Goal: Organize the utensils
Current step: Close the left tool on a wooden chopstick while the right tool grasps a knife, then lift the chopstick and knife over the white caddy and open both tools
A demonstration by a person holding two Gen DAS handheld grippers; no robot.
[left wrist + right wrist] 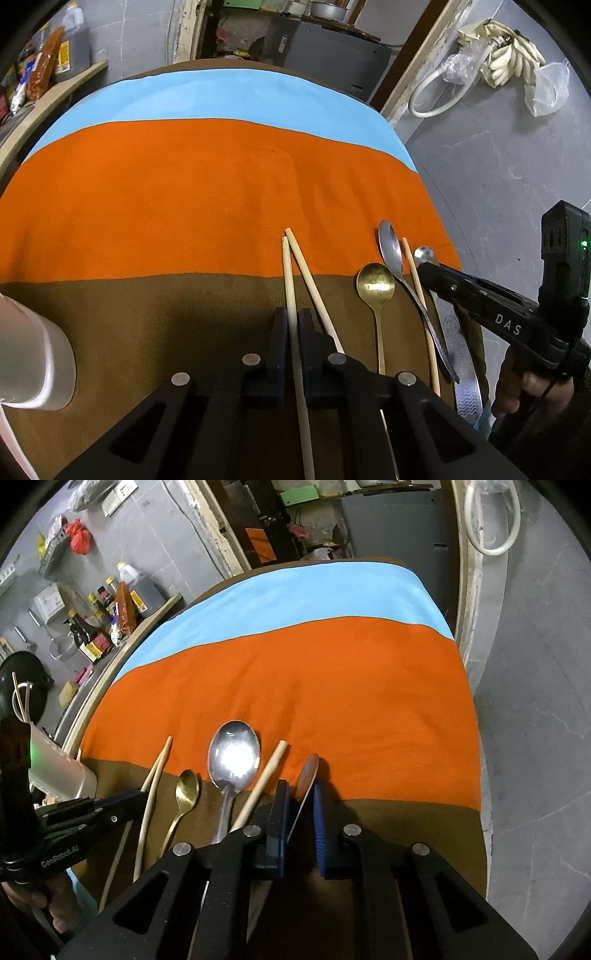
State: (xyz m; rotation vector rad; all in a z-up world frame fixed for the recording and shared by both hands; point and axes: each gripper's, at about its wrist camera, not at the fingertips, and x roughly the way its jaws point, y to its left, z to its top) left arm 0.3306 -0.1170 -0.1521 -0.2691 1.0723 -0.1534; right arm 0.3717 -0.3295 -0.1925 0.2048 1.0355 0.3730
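Note:
Utensils lie on a striped cloth: two wooden chopsticks (295, 266), a gold spoon (375, 284), a large steel spoon (390, 245), a third chopstick (415, 277) and a small steel spoon (424, 254). My left gripper (293, 325) is shut on one chopstick of the pair. My right gripper (300, 794) straddles the small steel spoon (308, 775), which stands tilted on edge between the jaws; they are not closed on it. The right view also shows the large spoon (234, 753), gold spoon (187, 786) and third chopstick (267, 775).
A beige holder (40, 362) stands at the left on the brown stripe; it also shows in the right view (59, 771). The orange (184, 192) and blue stripes lie beyond. Bottles line a shelf (110, 620). The table edge is close on the right.

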